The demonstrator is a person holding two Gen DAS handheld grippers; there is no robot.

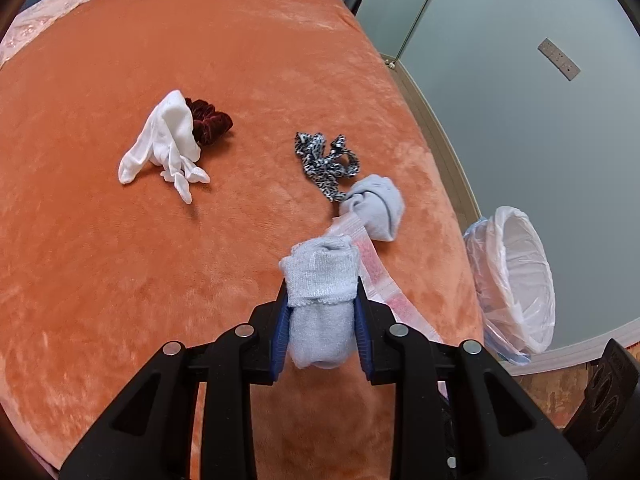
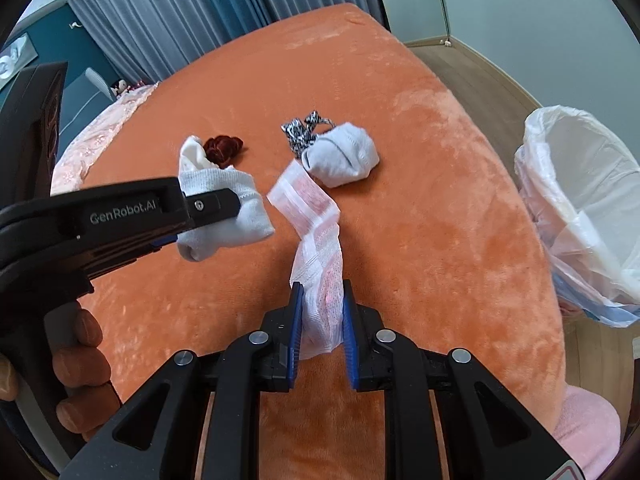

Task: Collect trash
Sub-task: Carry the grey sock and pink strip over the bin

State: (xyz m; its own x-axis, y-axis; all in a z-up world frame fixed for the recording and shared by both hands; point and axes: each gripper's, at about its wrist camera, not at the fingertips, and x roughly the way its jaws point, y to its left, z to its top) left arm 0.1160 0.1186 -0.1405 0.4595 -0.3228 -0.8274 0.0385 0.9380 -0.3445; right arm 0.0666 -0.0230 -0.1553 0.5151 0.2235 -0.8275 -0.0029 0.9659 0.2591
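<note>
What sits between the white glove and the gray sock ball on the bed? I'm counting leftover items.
A leopard-print hair tie lies between the white glove and the gray sock ball, touching the sock ball, in the left wrist view.

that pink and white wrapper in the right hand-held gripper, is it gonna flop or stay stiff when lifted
Likely floppy: the wrapper bends and twists as it trails from the right hand-held gripper to the bed. Probably light, thin film. It may slip, since only one end is pinched.

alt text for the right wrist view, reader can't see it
The right gripper pinches a pink-and-white plastic wrapper above an orange bed. At left, the left gripper holds a rolled pale sock; a white-lined trash bin stands at right.
</note>
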